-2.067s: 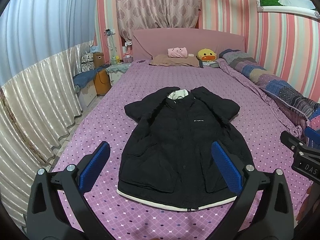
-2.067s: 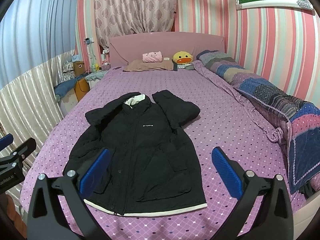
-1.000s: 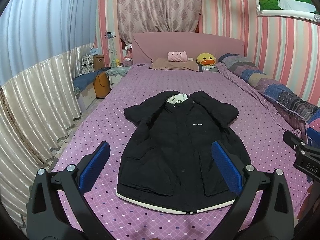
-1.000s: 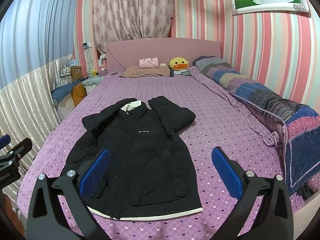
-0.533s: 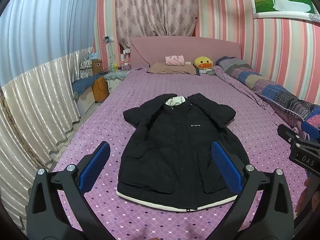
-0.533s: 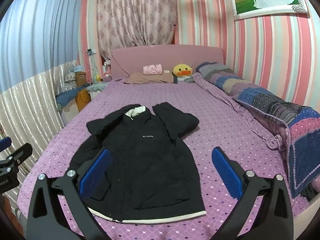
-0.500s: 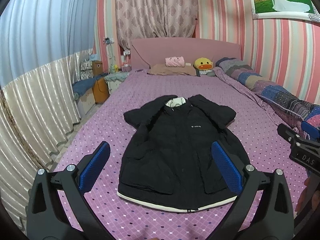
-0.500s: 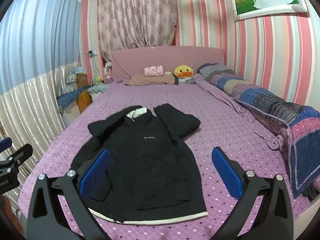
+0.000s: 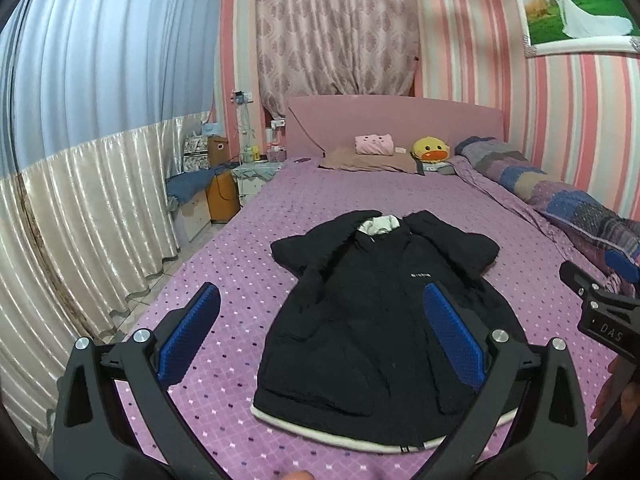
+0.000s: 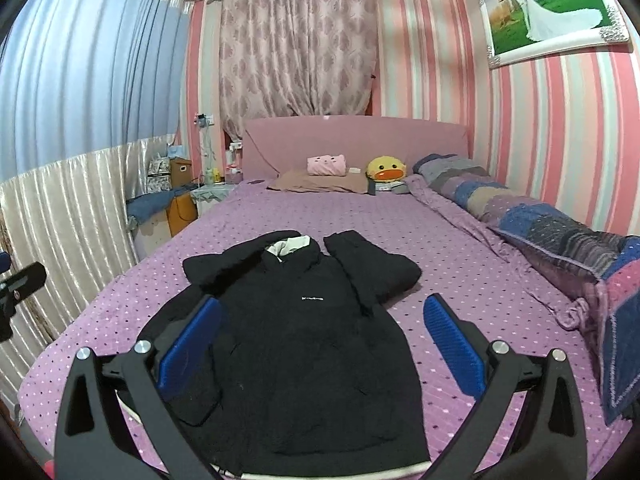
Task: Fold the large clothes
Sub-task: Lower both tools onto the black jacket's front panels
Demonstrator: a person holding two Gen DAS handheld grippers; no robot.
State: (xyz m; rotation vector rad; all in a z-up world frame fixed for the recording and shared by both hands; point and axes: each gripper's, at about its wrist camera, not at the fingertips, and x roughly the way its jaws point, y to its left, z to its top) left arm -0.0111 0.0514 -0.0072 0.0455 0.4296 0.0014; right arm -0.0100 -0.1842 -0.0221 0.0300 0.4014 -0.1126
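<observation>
You have the long black padded coat with the white hem and collar lining (image 9: 380, 320) lying flat, front up, in the centre of the left wrist frame on the purple dotted bedspread (image 9: 248, 248), hem toward you and both sleeves already crossed in at the shoulders, which I judge leaves a narrow body ready for a hem-to-collar fold. Your left gripper (image 9: 320, 336) hangs above the lower half of the coat with its blue-padded fingers (image 9: 188, 336) spread wide and nothing between them; your right gripper (image 10: 320, 340) is likewise wide apart and empty, and sits centre-bottom of its own frame over the coat's right flank. Holding both high and level probably lets you line up on the two hem corners before dropping. Against the frames from two seconds back, the coat has not shifted, but both views have tilted upward: more of the patterned pink curtain (image 10: 296, 48) and the framed wedding picture (image 10: 552, 12) at upper right now shows.
</observation>
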